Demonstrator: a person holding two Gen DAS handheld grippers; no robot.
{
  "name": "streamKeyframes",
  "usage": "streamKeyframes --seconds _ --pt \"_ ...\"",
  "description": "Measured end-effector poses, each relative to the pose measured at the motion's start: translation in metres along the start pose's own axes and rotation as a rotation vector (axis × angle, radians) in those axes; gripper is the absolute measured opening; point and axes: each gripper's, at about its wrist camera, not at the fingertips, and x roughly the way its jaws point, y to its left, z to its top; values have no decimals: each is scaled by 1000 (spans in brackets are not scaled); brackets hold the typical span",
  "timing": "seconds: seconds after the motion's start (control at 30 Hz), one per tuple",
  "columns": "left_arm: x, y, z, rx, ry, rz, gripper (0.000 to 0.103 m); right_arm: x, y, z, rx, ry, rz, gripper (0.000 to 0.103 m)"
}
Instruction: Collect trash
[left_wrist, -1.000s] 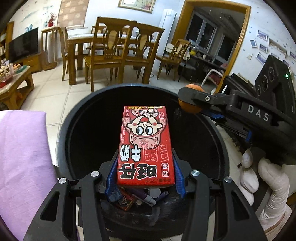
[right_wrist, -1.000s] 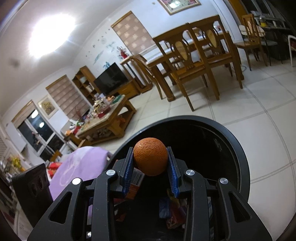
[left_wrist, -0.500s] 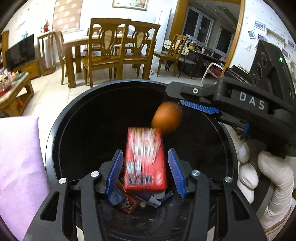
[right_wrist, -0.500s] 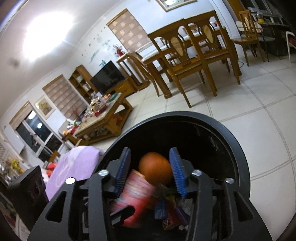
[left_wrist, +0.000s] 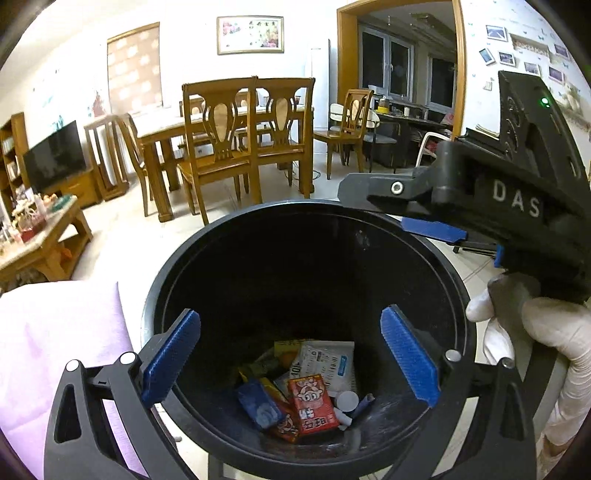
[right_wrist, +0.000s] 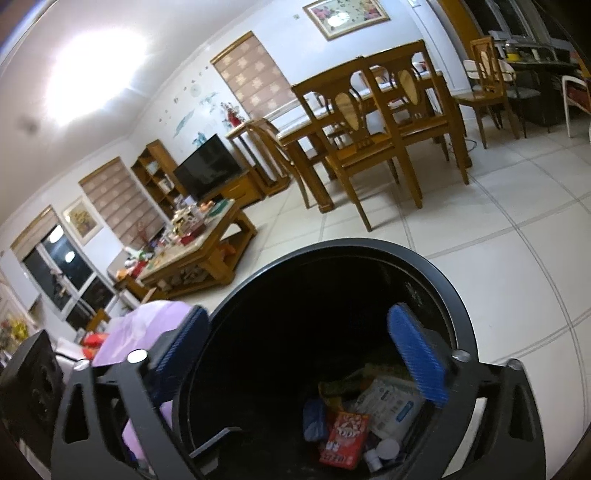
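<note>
Tiled living-room floor (right_wrist: 498, 236); round black plastic bin (left_wrist: 458, 295) below both grippers; left gripper (left_wrist: 291, 354) and right gripper (right_wrist: 299, 354) fingers opening, nothing between; red printed carton (left_wrist: 312, 404) lies among wrappers at bin bottom

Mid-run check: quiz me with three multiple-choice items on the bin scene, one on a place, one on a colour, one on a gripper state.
1. Where is the red carton?
A. on the floor tiles
B. at the bottom of the black bin
C. on the coffee table

2. What colour is the cloth beside the bin?
A. lilac
B. green
C. yellow

3. What is between the left gripper's fingers?
A. the carton
B. an orange
C. nothing; they are opening

Key:
1 B, it lies among wrappers inside the bin.
2 A, pale purple fabric sits left of the rim.
3 C, the blue pads stand wide apart with only the bin's inside between them.
</note>
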Motion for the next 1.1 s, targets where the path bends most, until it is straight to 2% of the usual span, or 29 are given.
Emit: streamKeyframes --seconds 0.2,0.4,0.57,0.67,0.93,1.1 --pt "-12 1 -2 -5 -25 -1 98 -4 4 -8 16 13 -19 98" --pt "-37 13 -1 -29 -86 -18 98 -6 14 -10 27 12 -11 98" --pt "-70 30 -5 -60 -148 -23 98 -11 43 -16 9 2 17 98" --pt "-93 44 -10 -78 -187 7 98 -12 72 -20 -13 8 52 98" --pt "-167 106 -41 -190 -244 221 98 7 176 -43 -131 59 169 98" --pt "-221 152 -72 -280 -274 405 98 27 263 -74 -232 86 246 98"
